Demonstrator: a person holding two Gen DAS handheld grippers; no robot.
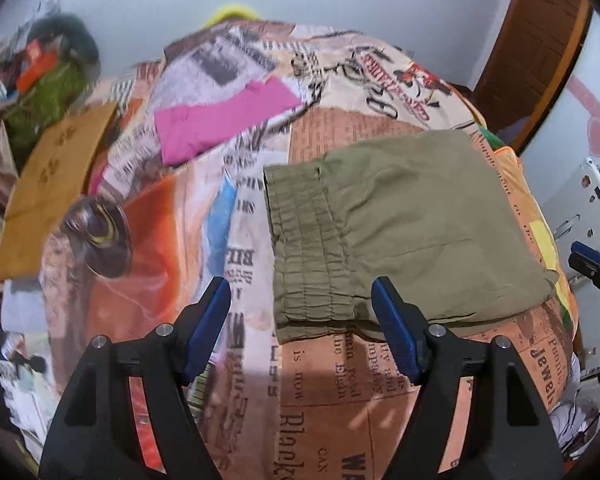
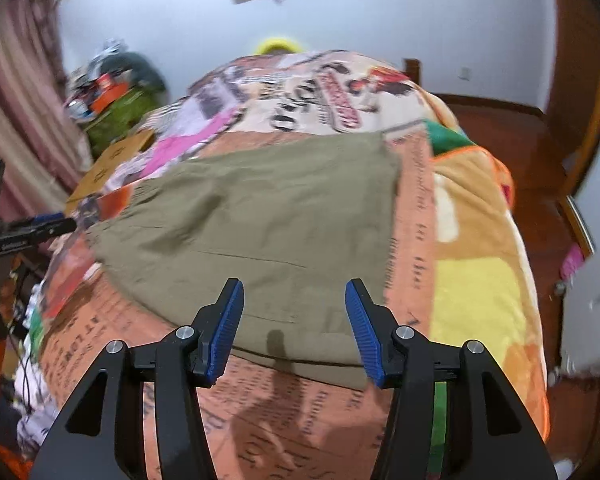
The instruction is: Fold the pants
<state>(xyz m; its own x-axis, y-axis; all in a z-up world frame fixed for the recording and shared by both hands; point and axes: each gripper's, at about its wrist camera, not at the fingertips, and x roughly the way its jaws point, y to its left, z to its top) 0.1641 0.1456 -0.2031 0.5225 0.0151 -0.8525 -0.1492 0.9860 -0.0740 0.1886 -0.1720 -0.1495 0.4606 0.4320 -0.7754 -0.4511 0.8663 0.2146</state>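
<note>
bedspread point(image 1: 324, 380): huge printed blanket over a puffy, rounded bed, newspaper-style lettering on orange and cream patches. Soft and lumpy, so anything folded on it could sag or slide toward the near edge if it gets nudged.
pants point(image 1: 404, 236): olive-khaki woven cotton, matte, already folded into a chunky rectangle lying flat on the bedspread, right in front of both claws. Looks pretty much done, honestly. Risk: the top layer is loose, so a stray finger dragging across it could flip a flap open or skew the stack.
waistband point(image 1: 304, 248): gathered elastic, ribbed rows, sits on the left end in the left wrist view. Thickest part, so that side may spring up a bit.
pink cloth point(image 1: 220, 120): flat magenta fabric further back, well apart from the pants, no trouble.
left gripper point(image 1: 302, 322): black frame, blue ribbed pads, spread wide, nothing between them. Its right finger hangs over the pants' near edge; could snag it.
right gripper point(image 2: 295, 322): same build, jaws apart and empty, above the near hem of the pants point(image 2: 268, 220). Whether it touches cloth, can't tell.
</note>
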